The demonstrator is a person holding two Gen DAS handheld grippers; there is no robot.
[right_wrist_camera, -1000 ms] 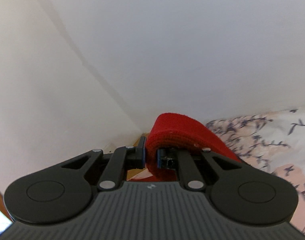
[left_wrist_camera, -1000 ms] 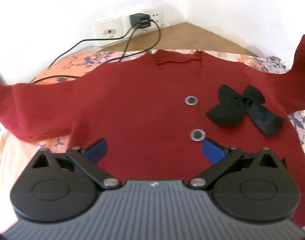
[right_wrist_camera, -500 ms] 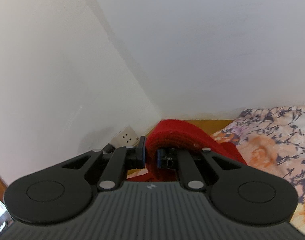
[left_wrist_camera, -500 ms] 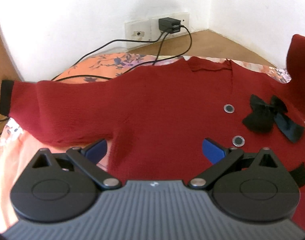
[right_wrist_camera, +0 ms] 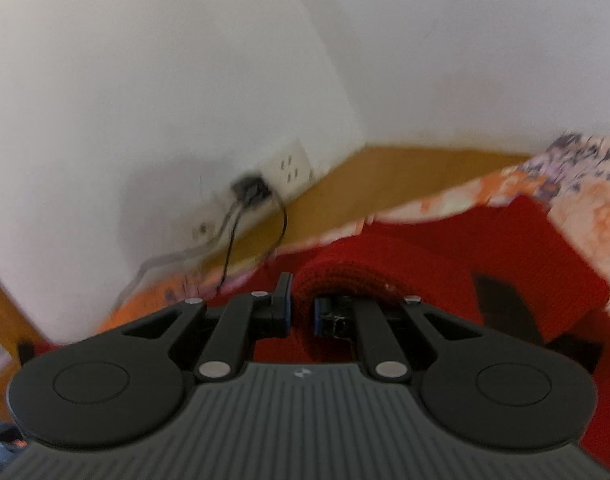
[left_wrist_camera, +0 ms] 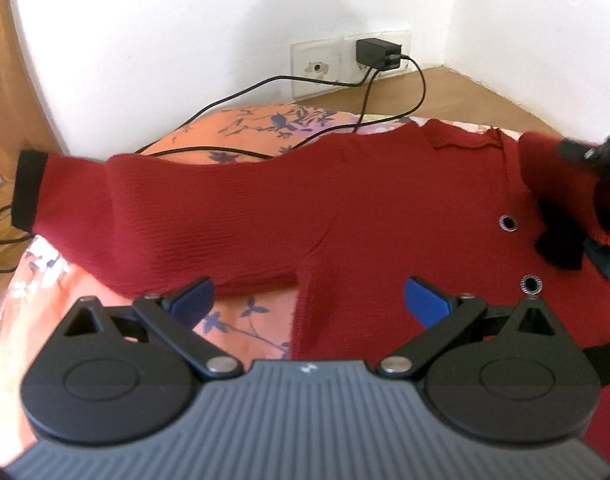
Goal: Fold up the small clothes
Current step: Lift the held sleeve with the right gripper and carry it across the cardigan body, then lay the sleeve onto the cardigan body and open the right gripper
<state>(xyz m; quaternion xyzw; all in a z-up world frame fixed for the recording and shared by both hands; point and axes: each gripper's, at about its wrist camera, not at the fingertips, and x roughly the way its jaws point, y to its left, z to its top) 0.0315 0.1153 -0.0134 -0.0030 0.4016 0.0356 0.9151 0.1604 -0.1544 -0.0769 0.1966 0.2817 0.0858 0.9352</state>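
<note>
Cardigan lying mostly flat, right gripper pinching right sleeve and carrying it over the body, left gripper hovering wide open and empty near left sleeve, left fold not yet started.

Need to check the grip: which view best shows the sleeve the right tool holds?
Right wrist view: the sleeve sits clamped between the right tool fingers, close up. The left wrist view shows it only blurred at the far right edge.

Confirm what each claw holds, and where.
Right claw pinches the red sweater by a sleeve. Left claw is open, holding nothing.
</note>
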